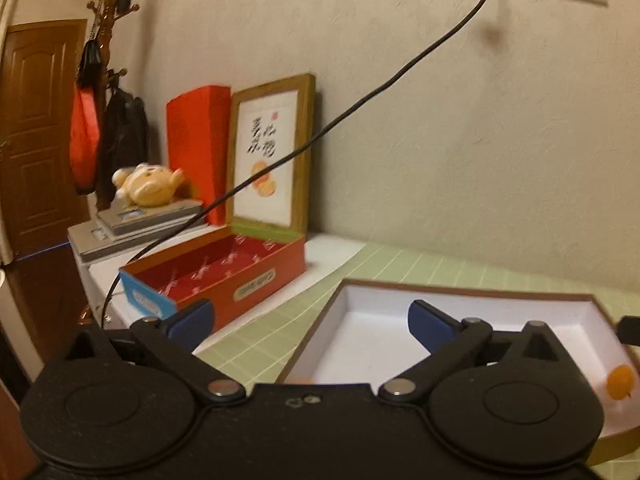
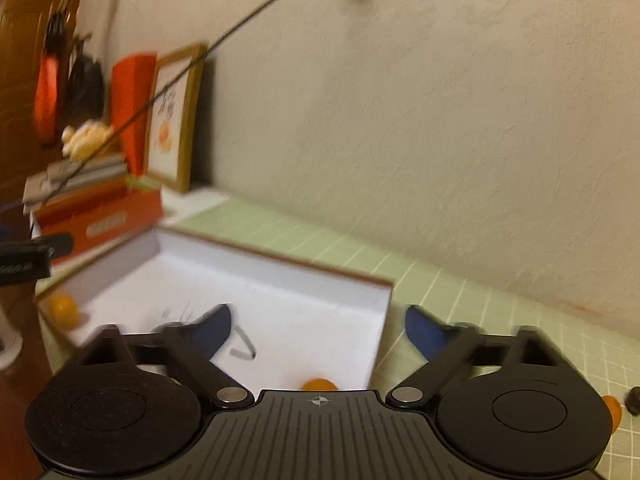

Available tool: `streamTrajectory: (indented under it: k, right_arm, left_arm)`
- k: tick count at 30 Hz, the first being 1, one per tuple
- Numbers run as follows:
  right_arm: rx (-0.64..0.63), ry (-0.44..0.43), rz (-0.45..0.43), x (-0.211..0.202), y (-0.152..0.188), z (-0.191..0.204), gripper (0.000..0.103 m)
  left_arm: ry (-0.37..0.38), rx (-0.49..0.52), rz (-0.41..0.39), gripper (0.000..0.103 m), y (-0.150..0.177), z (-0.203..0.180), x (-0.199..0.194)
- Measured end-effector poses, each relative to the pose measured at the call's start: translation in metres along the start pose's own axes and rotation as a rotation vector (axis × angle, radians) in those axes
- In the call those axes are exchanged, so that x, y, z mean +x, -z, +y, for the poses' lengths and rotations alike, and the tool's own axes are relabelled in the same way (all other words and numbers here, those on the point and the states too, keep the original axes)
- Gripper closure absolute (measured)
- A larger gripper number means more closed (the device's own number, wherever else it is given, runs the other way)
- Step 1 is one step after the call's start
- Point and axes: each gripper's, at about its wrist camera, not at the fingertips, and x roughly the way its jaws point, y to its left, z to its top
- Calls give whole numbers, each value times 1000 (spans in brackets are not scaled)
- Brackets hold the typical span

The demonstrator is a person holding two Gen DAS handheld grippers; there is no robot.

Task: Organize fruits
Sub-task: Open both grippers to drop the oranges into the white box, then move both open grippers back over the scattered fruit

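A shallow white tray with a brown rim (image 1: 400, 300) (image 2: 280, 280) lies on the green checked mat. A small orange fruit (image 1: 620, 387) rests inside it by one wall; it also shows in the right wrist view (image 2: 64, 309). A second orange fruit (image 2: 319, 385) sits in the tray, half hidden behind my right gripper's body. Another orange fruit (image 2: 612, 410) lies on the mat outside the tray. My left gripper (image 1: 310, 320) is open and empty above the tray's left edge. My right gripper (image 2: 318, 330) is open and empty over the tray's right side.
An open red box (image 1: 224, 276) stands left of the tray, with a framed picture (image 1: 268, 152), a red package and a plush toy (image 1: 146, 186) on stacked books behind it. A black cable (image 1: 360, 104) hangs across. A small dark object (image 2: 634, 398) lies on the mat.
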Motion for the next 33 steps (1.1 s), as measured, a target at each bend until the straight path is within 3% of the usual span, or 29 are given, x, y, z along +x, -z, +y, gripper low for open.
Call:
streamTrajectory:
  k: [4, 19, 26, 30, 33]
  right_arm:
    - [5, -8, -16, -4, 1, 0, 1]
    - [13, 12, -12, -12, 1, -6, 0]
    - [-22, 102, -65, -29, 0, -7, 0]
    - [96, 38, 16, -34, 2, -29, 0]
    - [84, 68, 20, -47, 4, -39, 0]
  left_arm:
    - [29, 36, 9, 6, 1, -8, -4]
    - [20, 64, -11, 6, -1, -15, -10]
    - [3, 59, -52, 6, -5, -18, -23]
    - [43, 54, -48, 6, -9, -20, -34]
    - [58, 59, -48, 6, -10, -25, -46]
